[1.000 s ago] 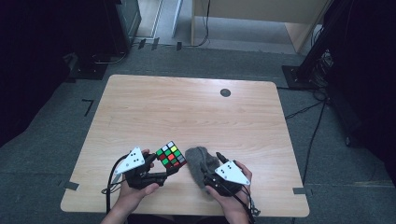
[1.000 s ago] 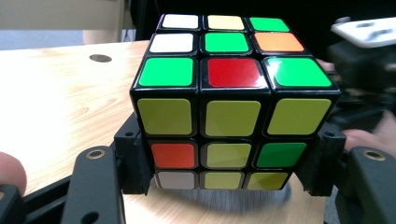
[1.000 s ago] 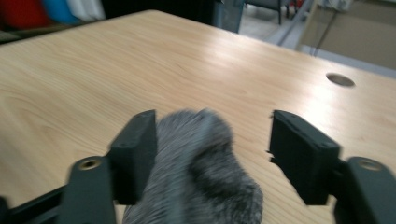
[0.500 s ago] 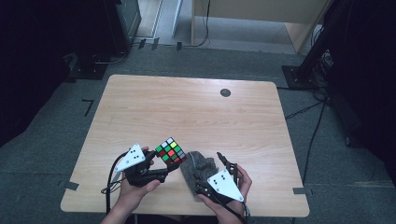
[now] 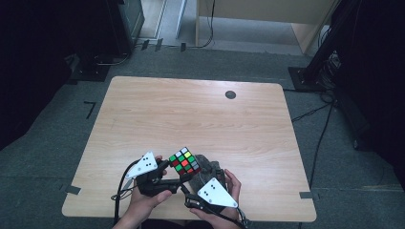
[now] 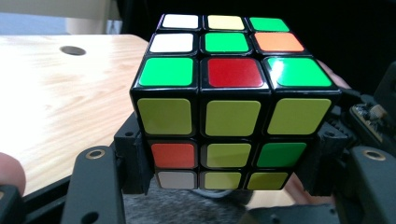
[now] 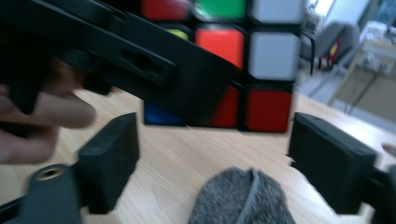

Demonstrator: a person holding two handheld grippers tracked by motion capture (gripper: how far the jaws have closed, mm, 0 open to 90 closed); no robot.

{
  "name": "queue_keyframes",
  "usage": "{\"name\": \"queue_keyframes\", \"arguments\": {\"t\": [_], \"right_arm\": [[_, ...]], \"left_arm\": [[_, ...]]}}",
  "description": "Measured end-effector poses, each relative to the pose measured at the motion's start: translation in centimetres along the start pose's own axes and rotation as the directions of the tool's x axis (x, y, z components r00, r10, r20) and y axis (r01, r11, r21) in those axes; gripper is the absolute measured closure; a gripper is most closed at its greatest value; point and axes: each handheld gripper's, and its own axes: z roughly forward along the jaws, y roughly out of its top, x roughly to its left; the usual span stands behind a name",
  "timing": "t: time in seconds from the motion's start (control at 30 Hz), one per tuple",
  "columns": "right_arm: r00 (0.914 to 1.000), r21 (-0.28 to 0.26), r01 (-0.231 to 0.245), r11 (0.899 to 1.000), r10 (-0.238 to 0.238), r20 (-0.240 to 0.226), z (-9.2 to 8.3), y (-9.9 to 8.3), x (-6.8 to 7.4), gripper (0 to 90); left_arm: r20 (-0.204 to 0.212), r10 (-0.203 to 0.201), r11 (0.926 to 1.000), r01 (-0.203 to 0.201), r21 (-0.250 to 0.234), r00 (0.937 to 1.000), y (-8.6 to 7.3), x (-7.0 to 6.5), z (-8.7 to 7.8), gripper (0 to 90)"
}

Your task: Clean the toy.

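A scrambled Rubik's cube [image 5: 185, 160] hangs just above the table's near edge, and my left gripper [image 5: 177, 171] is shut on it. In the left gripper view the two jaws clamp the cube [image 6: 224, 93] by its lower sides. My right gripper [image 5: 193, 180] sits close to the right of it, aimed at the cube's underside [image 7: 261, 60]. Its jaws [image 7: 212, 154] stand open and have just been closing a little. A grey cloth [image 7: 243, 196] lies low between them, and the pads do not press on it. The same cloth [image 5: 207, 164] bunches beside the cube.
The wooden table [image 5: 191, 109] stretches away beyond the hands, with a small dark round hole [image 5: 230, 94] near its far edge. Dark stands and cables surround the table on the grey floor. A chair and furniture blur behind the cube in the right gripper view.
My right hand has shifted left and toward the near edge, and its plate has swung round under the cube. The left gripper keeps its hold on the cube, nearly still.
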Motion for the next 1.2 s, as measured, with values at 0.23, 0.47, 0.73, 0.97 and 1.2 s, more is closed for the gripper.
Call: {"name": "queue_keyframes", "arguments": {"t": [0.23, 0.47, 0.73, 0.97, 1.2], "right_arm": [[0.9987, -0.070, 0.026, 0.997, -0.022, 0.046, -0.4, -0.3, 0.4, 32.0], [0.9960, -0.046, 0.048, 0.998, -0.045, 0.077, -0.6, -0.2, 0.7, 34.7], [0.9982, 0.026, 0.043, 0.999, -0.044, 0.041, -0.2, -0.9, 0.1, 34.9], [0.9977, 0.069, -0.055, 0.996, 0.053, 0.042, -0.8, -0.8, -2.6, 34.9], [0.9934, 0.066, -0.111, 0.992, 0.108, 0.039, -1.5, 0.0, -4.4, 34.8]], "left_arm": [[0.043, -0.051, 0.9987, 0.051, 0.005, 0.9978, -0.1, -0.2, 0.3, 34.1], [0.079, -0.091, 0.9959, 0.090, 0.009, 0.9927, 0.0, 0.2, 0.5, 32.7], [0.034, -0.101, 0.9907, 0.104, -0.088, 0.9943, 1.3, 1.4, -1.6, 15.5], [0.028, -0.051, 0.9981, 0.052, -0.035, 0.9983, 0.8, 3.8, -2.4, 12.1], [-0.035, 0.071, 0.9974, -0.072, -0.008, 0.9968, 0.1, 3.9, -2.4, 13.5]]}}
